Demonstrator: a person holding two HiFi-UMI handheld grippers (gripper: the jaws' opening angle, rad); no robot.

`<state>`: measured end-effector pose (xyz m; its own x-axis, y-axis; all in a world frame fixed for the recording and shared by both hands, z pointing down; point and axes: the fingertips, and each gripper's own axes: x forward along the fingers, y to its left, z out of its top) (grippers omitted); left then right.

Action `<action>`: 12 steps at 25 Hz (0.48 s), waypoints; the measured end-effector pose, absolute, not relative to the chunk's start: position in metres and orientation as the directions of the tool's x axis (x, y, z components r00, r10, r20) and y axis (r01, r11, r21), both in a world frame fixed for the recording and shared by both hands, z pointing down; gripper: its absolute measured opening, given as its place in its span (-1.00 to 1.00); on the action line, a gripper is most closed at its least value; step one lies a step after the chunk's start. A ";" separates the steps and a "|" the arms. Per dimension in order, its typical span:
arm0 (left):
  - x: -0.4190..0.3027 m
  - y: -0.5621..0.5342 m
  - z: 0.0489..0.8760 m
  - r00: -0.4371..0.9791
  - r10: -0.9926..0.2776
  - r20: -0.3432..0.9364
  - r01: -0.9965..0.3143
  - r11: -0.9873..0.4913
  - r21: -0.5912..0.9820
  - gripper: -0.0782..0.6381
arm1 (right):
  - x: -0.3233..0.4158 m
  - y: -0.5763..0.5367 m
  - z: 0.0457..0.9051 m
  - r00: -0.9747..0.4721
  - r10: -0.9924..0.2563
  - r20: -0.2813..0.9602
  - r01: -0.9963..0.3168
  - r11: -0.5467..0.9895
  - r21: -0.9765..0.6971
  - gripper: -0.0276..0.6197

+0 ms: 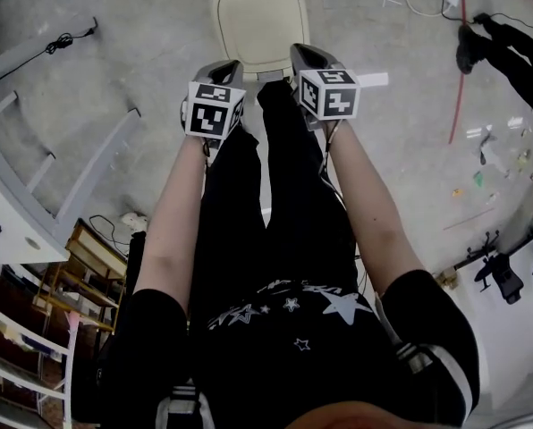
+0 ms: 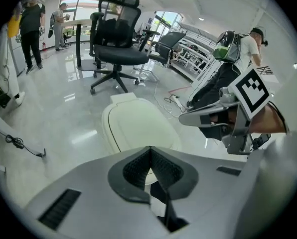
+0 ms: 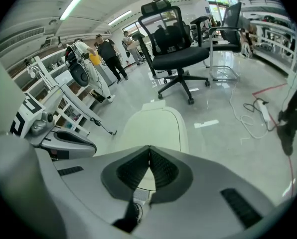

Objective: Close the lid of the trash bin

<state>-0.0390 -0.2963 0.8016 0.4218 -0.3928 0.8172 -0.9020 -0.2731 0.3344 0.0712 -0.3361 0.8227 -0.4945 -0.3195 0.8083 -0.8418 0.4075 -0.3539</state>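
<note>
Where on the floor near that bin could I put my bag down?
Bare floor lies between the trash bin and the white frame at the person's left, and between the bin and the red cable. Past that cable it is crowded with scraps.

Grey floor [image 1: 159,25] carries the trash bin [image 1: 259,18] and loose cables [image 1: 457,88].
</note>
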 end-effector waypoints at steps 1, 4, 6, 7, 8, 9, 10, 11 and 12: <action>-0.040 -0.296 0.788 0.427 -0.403 0.809 -0.900 -0.282 0.333 -0.75 | 0.069 -0.335 0.810 -0.498 -0.327 0.804 -0.841 0.409 -0.354 -0.89; -0.046 -0.301 0.748 0.433 -0.446 0.783 -0.896 -0.306 0.321 -0.75 | 0.060 -0.340 0.770 -0.510 -0.365 0.779 -0.837 0.418 -0.352 -0.89; -0.053 -0.299 0.723 0.436 -0.470 0.767 -0.896 -0.309 0.320 -0.75 | 0.053 -0.340 0.745 -0.514 -0.388 0.765 -0.838 0.418 -0.351 -0.89; -0.056 -0.295 0.710 0.439 -0.479 0.760 -0.895 -0.310 0.321 -0.75 | 0.049 -0.337 0.732 -0.516 -0.397 0.759 -0.839 0.413 -0.354 -0.89; -0.060 -0.292 0.696 0.441 -0.490 0.752 -0.894 -0.313 0.321 -0.75 | 0.044 -0.335 0.719 -0.519 -0.410 0.750 -0.840 0.408 -0.358 -0.89; -0.064 -0.291 0.682 0.443 -0.505 0.741 -0.893 -0.319 0.317 -0.75 | 0.040 -0.334 0.705 -0.525 -0.426 0.737 -0.839 0.405 -0.363 -0.89; -0.067 -0.291 0.667 0.446 -0.522 0.727 -0.892 -0.324 0.314 -0.75 | 0.036 -0.334 0.691 -0.531 -0.443 0.723 -0.838 0.404 -0.367 -0.89; -0.069 -0.289 0.653 0.451 -0.538 0.712 -0.890 -0.327 0.316 -0.75 | 0.032 -0.332 0.677 -0.535 -0.456 0.712 -0.837 0.402 -0.371 -0.89; -0.070 -0.286 0.638 0.459 -0.551 0.697 -0.887 -0.329 0.325 -0.75 | 0.031 -0.327 0.665 -0.536 -0.464 0.705 -0.837 0.398 -0.375 -0.89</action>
